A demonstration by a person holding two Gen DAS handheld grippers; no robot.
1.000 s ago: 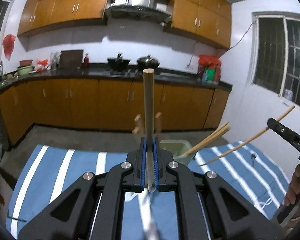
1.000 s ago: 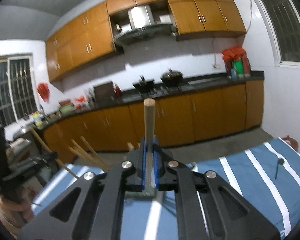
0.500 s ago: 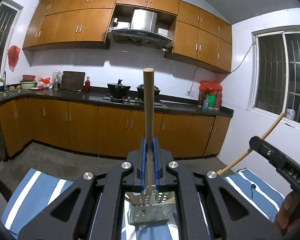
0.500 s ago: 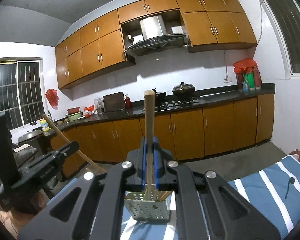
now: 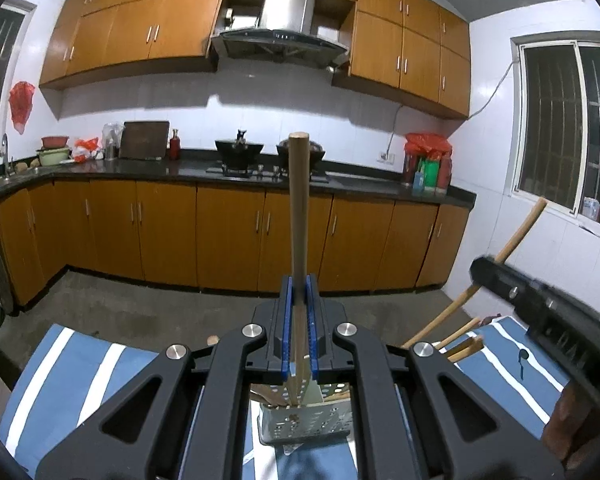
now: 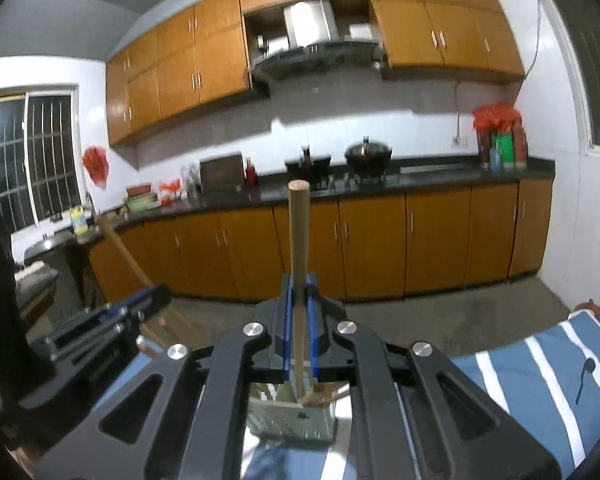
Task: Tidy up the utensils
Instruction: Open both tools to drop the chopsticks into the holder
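A pale perforated utensil holder (image 5: 304,424) stands on the striped cloth right below both grippers. My left gripper (image 5: 299,280) is shut on an upright wooden-handled utensil (image 5: 299,200) whose lower end reaches into the holder. Several other wooden handles (image 5: 460,344) lean out of it to the right. My right gripper (image 6: 299,280) has a second wooden-handled utensil (image 6: 299,232) between its pads, lower end inside the holder (image 6: 292,420). Its jaws are just starting to open. In the right wrist view the left gripper's handle (image 6: 120,244) slants at left.
The blue-and-white striped cloth (image 6: 540,360) covers the table, with a small dark spoon (image 6: 584,376) lying on it at right. Beyond the table edge is bare floor, then orange base cabinets (image 5: 228,236) under a dark counter. A person's hand (image 5: 568,424) grips the right tool.
Both grippers have come together over the holder, which now sits directly beneath them. The two utensils' lower ends have gone down into it, and the handles stand upright.
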